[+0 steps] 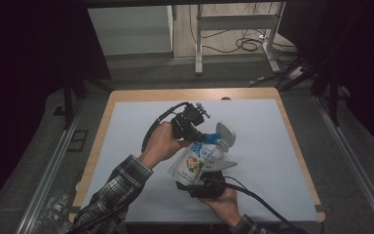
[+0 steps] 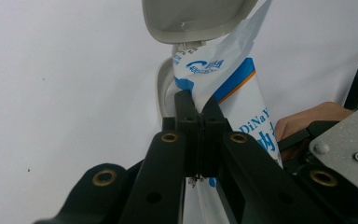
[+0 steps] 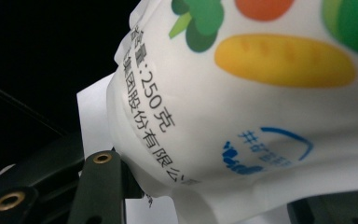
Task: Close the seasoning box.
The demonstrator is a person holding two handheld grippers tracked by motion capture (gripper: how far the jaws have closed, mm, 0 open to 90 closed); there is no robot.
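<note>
left gripper (image 2: pixel 196 109) clenched on top edge of printed white pouch (image 1: pixel 195 161) | right gripper (image 1: pixel 202 183) grasps pouch's lower body, held above white table mat (image 1: pixel 272 146) beside flip-lid container (image 1: pixel 225 136) | risk: thin film tears or slips if hands pull apart, spilling contents

I am holding a food pouch (image 1: pixel 195 158) above the middle of the table (image 1: pixel 272 146), my left gripper (image 1: pixel 205 138) pinching its far top edge, my right gripper (image 1: pixel 198 181) clasping its near bottom; a lidded container (image 1: pixel 225 136) is lying just behind it.
</note>
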